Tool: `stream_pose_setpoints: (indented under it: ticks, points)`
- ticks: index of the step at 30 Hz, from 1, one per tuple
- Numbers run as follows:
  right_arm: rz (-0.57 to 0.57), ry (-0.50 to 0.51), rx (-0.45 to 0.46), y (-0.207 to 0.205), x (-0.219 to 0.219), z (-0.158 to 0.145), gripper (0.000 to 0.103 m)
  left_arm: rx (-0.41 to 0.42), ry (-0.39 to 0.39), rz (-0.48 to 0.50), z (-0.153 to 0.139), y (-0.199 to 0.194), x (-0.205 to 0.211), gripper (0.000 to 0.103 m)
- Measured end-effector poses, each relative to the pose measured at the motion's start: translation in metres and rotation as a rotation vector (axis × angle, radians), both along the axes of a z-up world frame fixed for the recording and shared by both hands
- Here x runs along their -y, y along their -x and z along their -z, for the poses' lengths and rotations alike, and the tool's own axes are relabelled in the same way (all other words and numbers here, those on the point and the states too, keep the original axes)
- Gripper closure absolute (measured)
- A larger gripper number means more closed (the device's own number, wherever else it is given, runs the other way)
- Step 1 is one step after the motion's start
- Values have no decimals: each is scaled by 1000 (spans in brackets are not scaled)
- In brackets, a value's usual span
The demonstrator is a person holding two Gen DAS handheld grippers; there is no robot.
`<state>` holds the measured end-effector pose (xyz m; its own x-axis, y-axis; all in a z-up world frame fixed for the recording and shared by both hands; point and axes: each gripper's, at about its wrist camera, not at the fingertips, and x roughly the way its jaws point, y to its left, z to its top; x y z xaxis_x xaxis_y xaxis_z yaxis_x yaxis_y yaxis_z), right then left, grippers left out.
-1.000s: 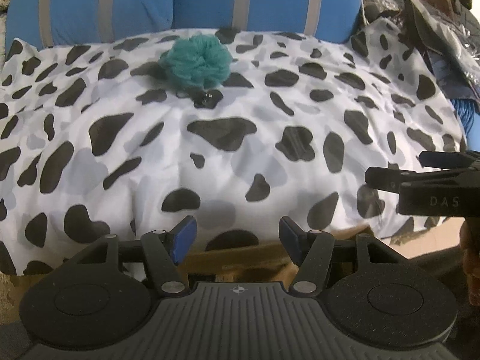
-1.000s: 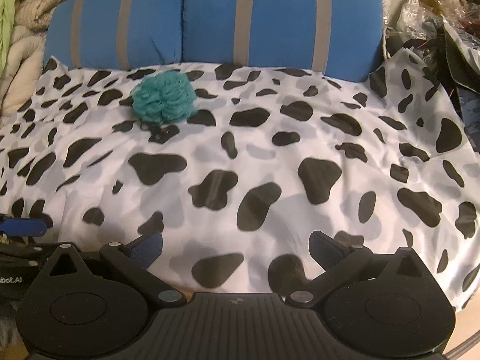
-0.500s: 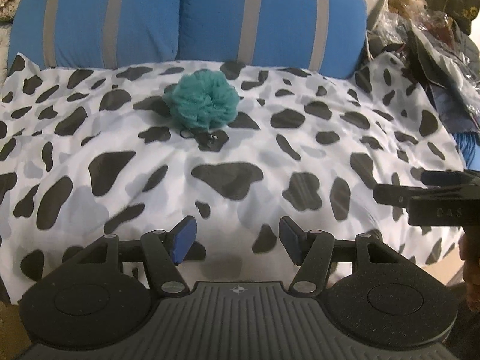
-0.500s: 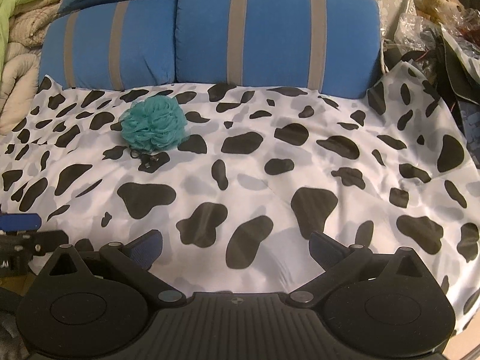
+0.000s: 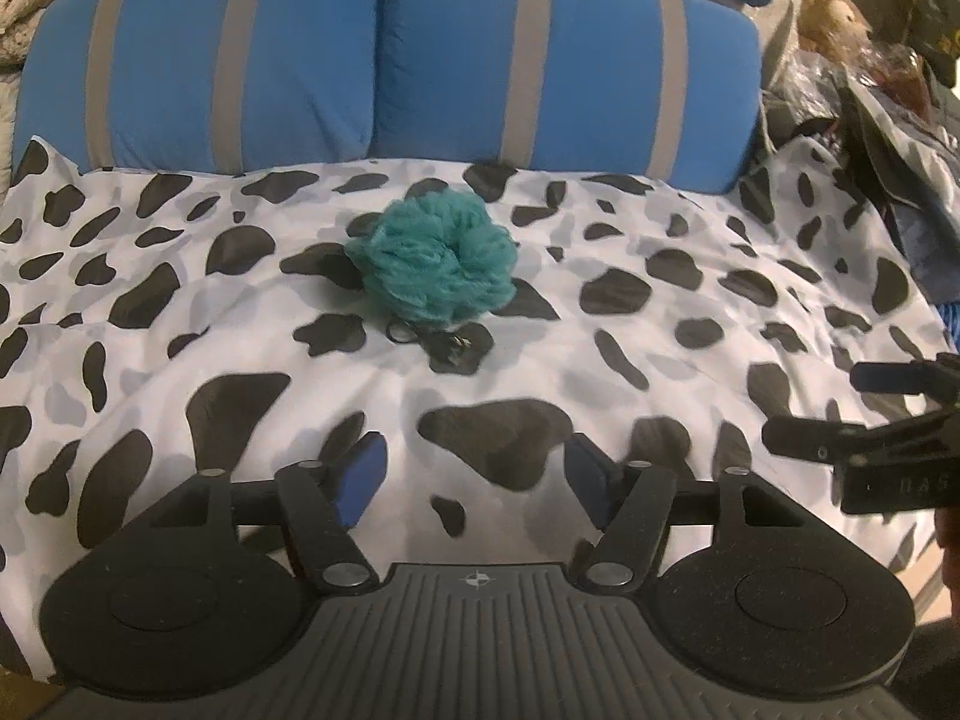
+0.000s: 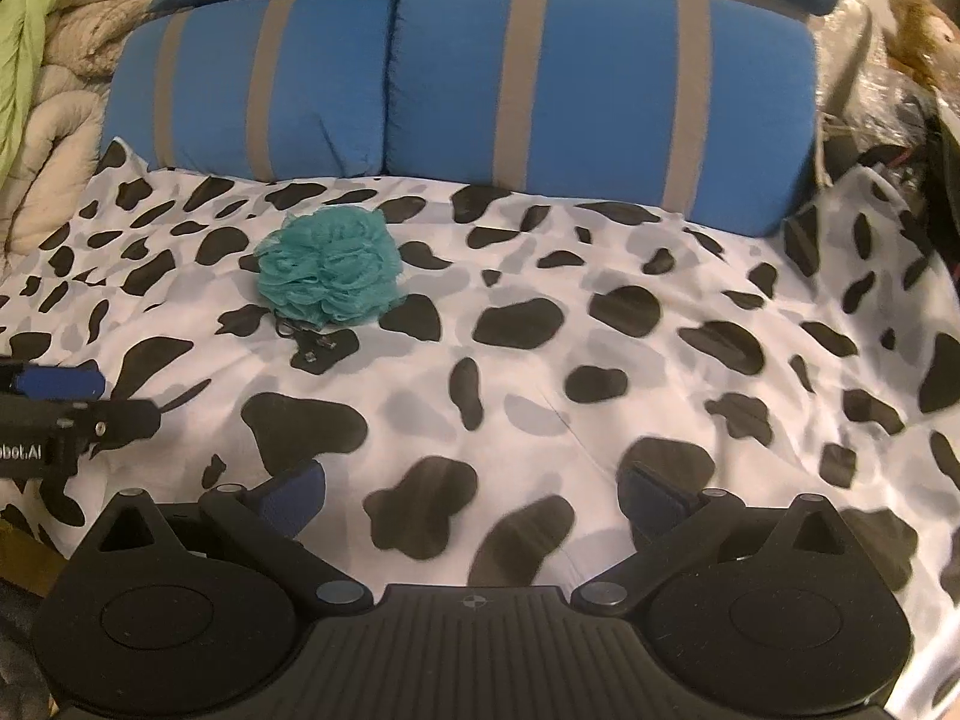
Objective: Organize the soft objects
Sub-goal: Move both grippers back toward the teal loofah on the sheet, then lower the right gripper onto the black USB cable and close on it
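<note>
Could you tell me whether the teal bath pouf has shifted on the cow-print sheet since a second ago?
No. The teal pouf sits by the same black spot; only the cameras moved.

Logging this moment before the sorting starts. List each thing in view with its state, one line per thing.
left gripper: open, empty, jaws just widened, above the sheet.
right gripper: open, empty, above the sheet.
teal bath pouf: loose on the sheet, untouched, cord trailing toward the camera.
cow-print sheet: spread out, lightly wrinkled.
blue striped cushions: upright, side by side behind the sheet.
</note>
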<state>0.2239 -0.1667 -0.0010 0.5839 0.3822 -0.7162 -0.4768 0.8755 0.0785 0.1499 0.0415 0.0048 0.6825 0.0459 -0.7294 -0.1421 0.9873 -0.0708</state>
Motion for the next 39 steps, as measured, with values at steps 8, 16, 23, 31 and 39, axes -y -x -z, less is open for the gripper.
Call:
stream_pose_setpoints:
  ticks: [8, 16, 23, 31, 39]
  points:
    - [-141, 22, 21, -25, -37, 12, 0, -14, 3, -45, 2, -22, -27, 34]
    - [-297, 2, 7, -56, -85, 34, 6, -38, 33, -53, -1, -39, -49, 34]
    - [-354, -20, -8, -84, -123, 58, 19, -51, 67, -71, -8, -41, -60, 34]
    - [-400, 19, 16, -105, -168, 86, 34, -64, 51, -61, -11, -45, -59, 34]
    - [-400, 22, 6, -122, -195, 104, 45, -61, 16, -52, -14, -44, -58, 34]
